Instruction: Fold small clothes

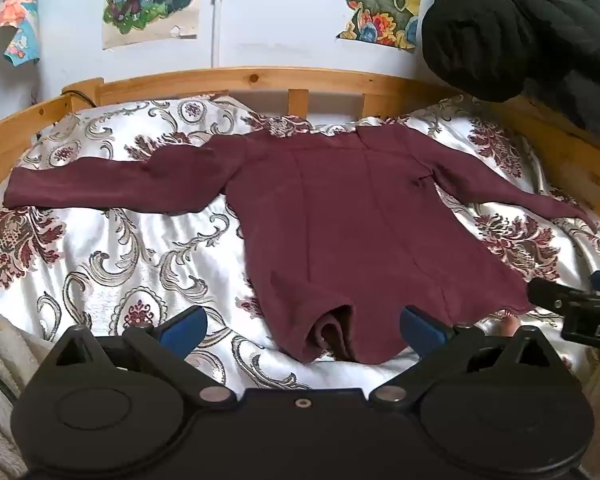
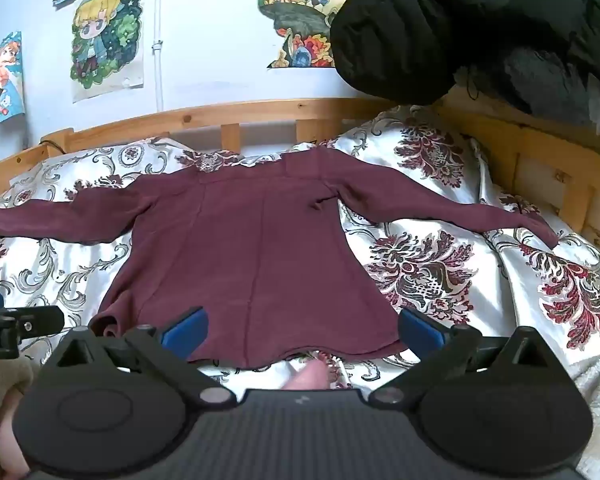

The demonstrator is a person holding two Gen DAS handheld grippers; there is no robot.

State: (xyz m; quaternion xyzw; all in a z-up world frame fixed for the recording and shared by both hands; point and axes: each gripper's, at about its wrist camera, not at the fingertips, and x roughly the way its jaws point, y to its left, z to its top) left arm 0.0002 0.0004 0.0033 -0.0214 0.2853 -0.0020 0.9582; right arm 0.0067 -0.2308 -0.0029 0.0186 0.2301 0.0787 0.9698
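Maroon top (image 1: 340, 216) flat on the bed (image 1: 112, 264), sleeves spread. Left gripper (image 1: 302, 326) and right gripper (image 2: 302, 326) both at hem, jaws wide, empty. Only left view shows the bunched hem corner clearly.

White letters "DA" on the black body of the right gripper (image 1: 592, 320), at the right edge of the left wrist view, rest cut off. White letters that look like "LAI" on the black body of the left gripper (image 2: 4, 336), at the left edge of the right wrist view, partly cut off. No words to read on the wall posters (image 1: 152, 0).
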